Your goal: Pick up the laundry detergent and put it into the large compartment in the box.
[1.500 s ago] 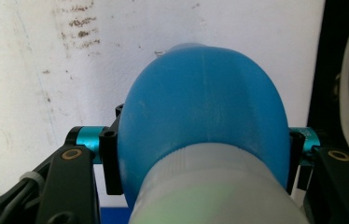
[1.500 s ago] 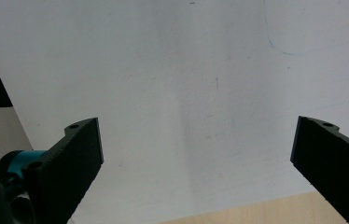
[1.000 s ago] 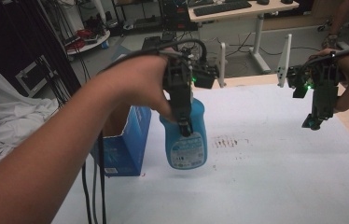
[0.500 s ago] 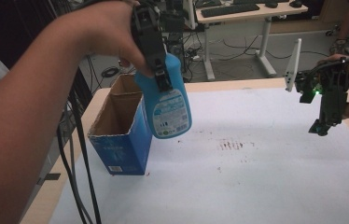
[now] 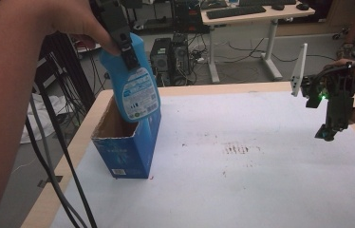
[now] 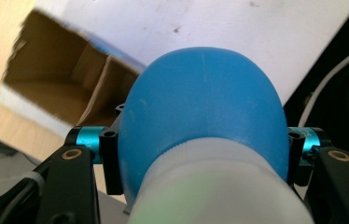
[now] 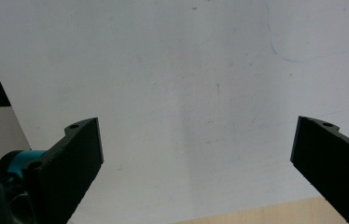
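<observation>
Blue plastic bottle (image 5: 133, 80) pinched by left gripper (image 5: 121, 35) above one open blue cardboard box (image 5: 126, 142); right gripper (image 5: 330, 130) spread wide, holding nothing, over white table sheet (image 5: 261, 190).

Dim, bluish indoor light, dark room behind the table (image 5: 261, 190), soft shadow beside the cardboard box (image 5: 128, 142), box edges motion-blurred and the blue bottle (image 6: 200, 107) soft up close, no glare.

No legible text on bottle label (image 5: 137, 95) or box (image 5: 126, 152).
</observation>
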Tool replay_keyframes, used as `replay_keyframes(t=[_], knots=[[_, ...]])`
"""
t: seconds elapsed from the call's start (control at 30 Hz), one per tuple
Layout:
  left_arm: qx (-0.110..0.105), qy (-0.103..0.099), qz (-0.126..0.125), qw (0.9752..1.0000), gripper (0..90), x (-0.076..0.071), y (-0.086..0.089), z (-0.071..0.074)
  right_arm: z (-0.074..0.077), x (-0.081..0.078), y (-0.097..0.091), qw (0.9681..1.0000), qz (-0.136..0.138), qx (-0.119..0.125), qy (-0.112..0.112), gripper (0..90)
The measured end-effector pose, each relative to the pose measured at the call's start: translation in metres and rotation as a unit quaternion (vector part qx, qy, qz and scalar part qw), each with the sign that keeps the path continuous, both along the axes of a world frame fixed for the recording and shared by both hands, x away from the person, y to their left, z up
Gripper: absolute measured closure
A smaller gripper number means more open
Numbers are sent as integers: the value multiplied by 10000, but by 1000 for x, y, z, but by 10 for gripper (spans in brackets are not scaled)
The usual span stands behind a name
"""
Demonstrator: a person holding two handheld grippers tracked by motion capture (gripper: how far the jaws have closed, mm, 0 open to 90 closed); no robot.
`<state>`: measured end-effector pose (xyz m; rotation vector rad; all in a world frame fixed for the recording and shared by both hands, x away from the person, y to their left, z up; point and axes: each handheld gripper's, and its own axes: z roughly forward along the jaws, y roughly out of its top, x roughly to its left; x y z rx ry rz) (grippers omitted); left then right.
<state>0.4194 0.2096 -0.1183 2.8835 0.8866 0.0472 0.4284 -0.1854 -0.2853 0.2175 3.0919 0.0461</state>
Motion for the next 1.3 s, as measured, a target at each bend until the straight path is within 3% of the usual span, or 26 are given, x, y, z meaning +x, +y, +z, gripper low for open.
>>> replay_keyframes(t=[0.3, 0.5, 0.9, 1.07, 1.3], knots=[[237, -21, 641, 9977, 381, 11, 27, -8, -1, 2, 2, 10000, -5, -21, 20, 13], [335, -49, 915, 9952, 381, 17, 37, -19, -2, 2, 3, 10000, -21, -27, 36, 13], [292, 131, 957, 9949, 381, 24, 41, -57, -3, 3, 4, 10000, -22, -25, 30, 13], [213, 273, 1146, 9928, 381, 26, 41, -77, -3, 3, 4, 10000, -7, -18, 25, 13], [357, 392, 1026, 9933, 381, 30, 38, -107, -4, 3, 6, 10000, 0, -38, 15, 13]])
